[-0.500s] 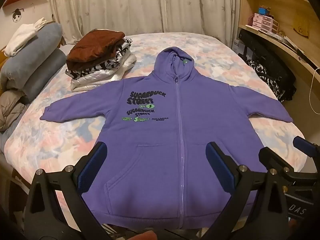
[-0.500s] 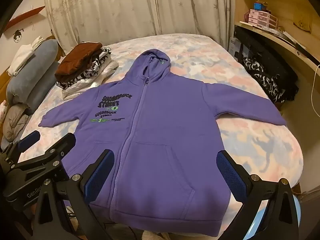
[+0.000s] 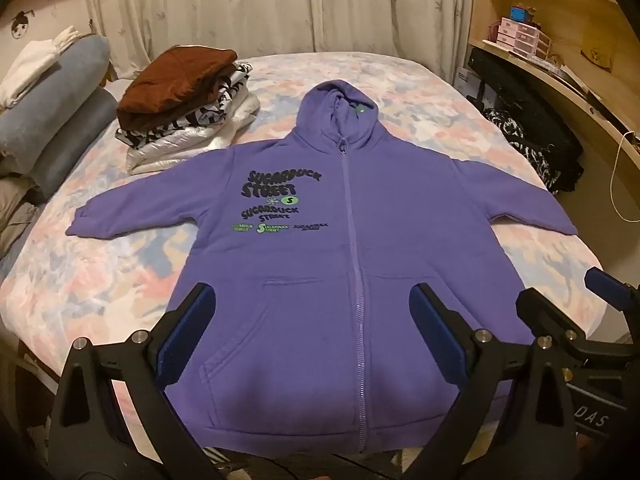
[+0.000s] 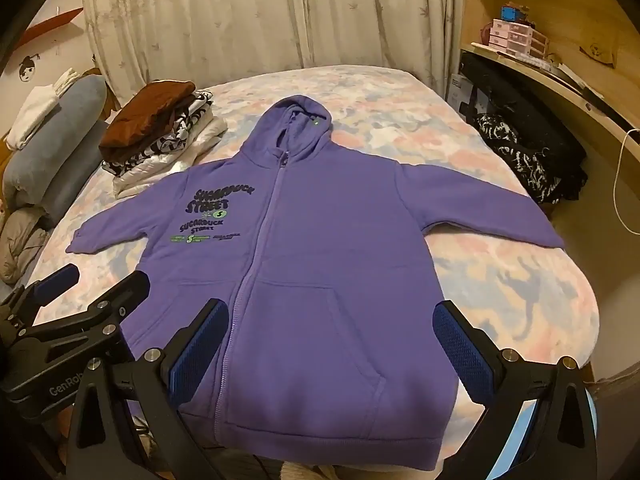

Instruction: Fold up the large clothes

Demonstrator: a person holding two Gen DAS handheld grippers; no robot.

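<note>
Left tool [image 3: 312, 328] hangs with its blue pads spread wide, nothing between them, tilted down over the lower front of the purple hoodie [image 3: 344, 280], and not touching it as far as the view shows. Right tool [image 4: 332, 344] matches it, pads [image 4: 464, 352] flung wide and empty, hovering above the hem area on the pocket side. In the left wrist view the right tool pokes in at 3 o'clock; in the right wrist view the left tool sits at 9 o'clock, so the two ride side by side at the near edge of the bed [image 3: 440, 96]. Out from the tools, the hoodie lies flat and face up on the patterned bedspread, zipper closed and running up toward 12 o'clock, hood at the far end, both sleeves stretched out toward 9 and 3 o'clock, its hem at the near edge of the mattress. Dark lettering with green marks sits on the chest toward 10 o'clock of the zipper. Further out at 10 o'clock, a stack of folded clothes [image 3: 188, 108] rests on the bed, brown piece on top, just beside the left sleeve's shoulder but apart from it. Pillows [image 3: 56, 92] pile up at 9 o'clock, curtains [image 3: 280, 4] hang at 12, and wooden shelves [image 3: 560, 32] with a dark patterned heap [image 3: 532, 148] below stand at 2 o'clock.
</note>
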